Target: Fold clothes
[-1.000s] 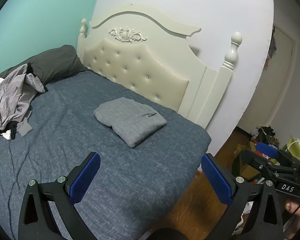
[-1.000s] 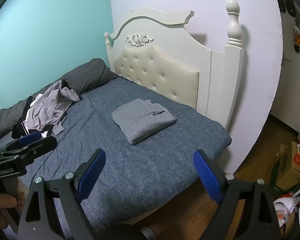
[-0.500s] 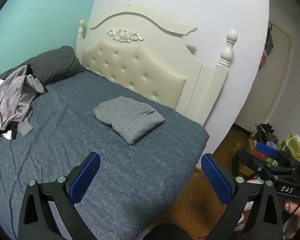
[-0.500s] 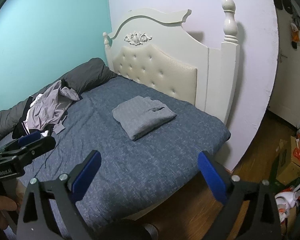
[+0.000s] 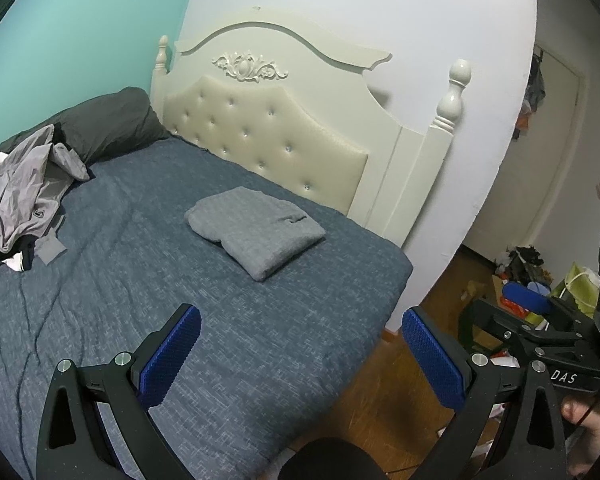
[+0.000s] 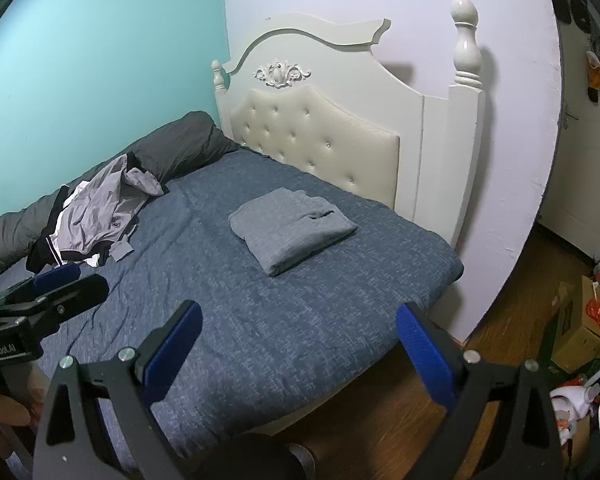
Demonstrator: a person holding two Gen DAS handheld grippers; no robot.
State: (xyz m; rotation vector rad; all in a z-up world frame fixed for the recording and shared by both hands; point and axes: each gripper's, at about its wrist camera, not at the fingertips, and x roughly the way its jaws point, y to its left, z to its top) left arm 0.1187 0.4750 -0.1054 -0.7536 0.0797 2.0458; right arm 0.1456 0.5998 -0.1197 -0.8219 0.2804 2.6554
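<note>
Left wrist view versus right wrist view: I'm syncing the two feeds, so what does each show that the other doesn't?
Only the left wrist view shows the right gripper at its right edge and a green bag on the floor. Only the right wrist view shows the left gripper at its left edge and a cardboard box. Both share the folded grey sweater, the crumpled grey jacket, the blue bedspread and open jaws.

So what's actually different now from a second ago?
The right gripper spread its jaws a bit wider; nothing is between them. The folded grey garment, the crumpled clothes pile and the left gripper, open and empty, stayed as they were.
</note>
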